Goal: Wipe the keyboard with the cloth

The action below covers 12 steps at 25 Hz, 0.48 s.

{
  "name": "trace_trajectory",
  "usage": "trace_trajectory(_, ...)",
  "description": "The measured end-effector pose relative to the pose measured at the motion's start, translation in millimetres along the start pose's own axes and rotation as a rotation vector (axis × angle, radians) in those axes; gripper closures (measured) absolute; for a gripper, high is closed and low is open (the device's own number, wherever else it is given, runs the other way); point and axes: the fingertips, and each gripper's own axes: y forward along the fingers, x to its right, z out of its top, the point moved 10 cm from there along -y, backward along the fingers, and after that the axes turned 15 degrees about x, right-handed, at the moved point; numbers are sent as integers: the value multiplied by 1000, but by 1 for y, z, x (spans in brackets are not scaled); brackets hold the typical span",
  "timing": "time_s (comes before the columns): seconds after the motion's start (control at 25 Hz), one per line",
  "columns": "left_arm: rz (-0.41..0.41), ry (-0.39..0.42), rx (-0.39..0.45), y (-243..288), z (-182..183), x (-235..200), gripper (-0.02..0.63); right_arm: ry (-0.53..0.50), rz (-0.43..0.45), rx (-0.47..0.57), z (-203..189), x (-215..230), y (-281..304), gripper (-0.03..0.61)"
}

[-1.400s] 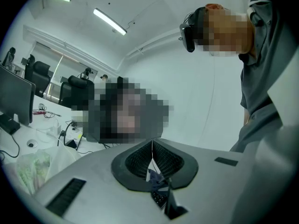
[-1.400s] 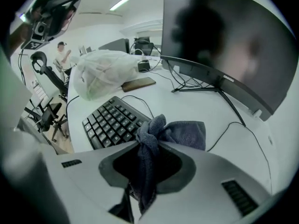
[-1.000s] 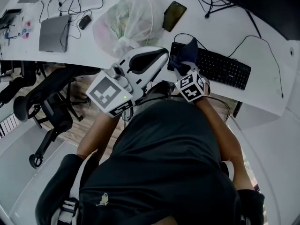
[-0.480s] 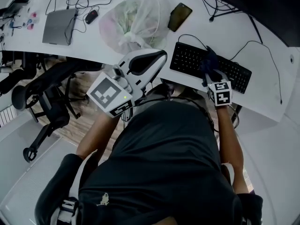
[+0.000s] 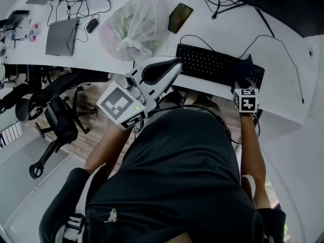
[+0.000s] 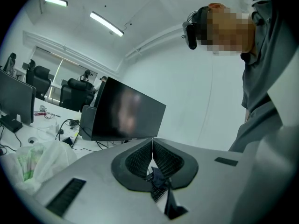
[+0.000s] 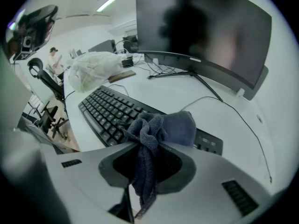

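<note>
A black keyboard (image 5: 212,65) (image 7: 110,113) lies on the white desk (image 5: 283,70). My right gripper (image 5: 244,80) (image 7: 148,146) is shut on a dark blue cloth (image 7: 159,129) (image 5: 246,67), and the bunched cloth rests on the keyboard's right end. My left gripper (image 5: 174,65) (image 6: 152,146) hangs at the desk's front edge, left of the keyboard, with its jaws shut and nothing between them.
A tied plastic bag (image 5: 134,27) sits left of the keyboard, with a phone (image 5: 177,17) behind it and a laptop (image 5: 61,36) further left. A monitor (image 7: 205,31) stands behind the keyboard; cables (image 5: 276,47) trail across the desk. Office chairs (image 5: 55,115) stand at left.
My right gripper has dragged the cloth from the keyboard's left end across to its right end. The left gripper has shifted only slightly.
</note>
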Motion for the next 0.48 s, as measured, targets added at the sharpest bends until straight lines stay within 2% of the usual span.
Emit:
trace_trajectory(0.16,-15,-6,-10,15,-3,13,607,-113,178,44,17,-49,13,495)
trace_trajectory(0.24,-13,-10,-13,21,-6,15,607,-127,227,53,20,-57,18,495)
trace_trajectory(0.36,-6,-15,-21,28,-10,15,607,-79,215,60,16,-38,18,495)
trace_trajectory(0.48,1,-21,-23,33,-12,16,607,-32,137,28,4,4,11,495)
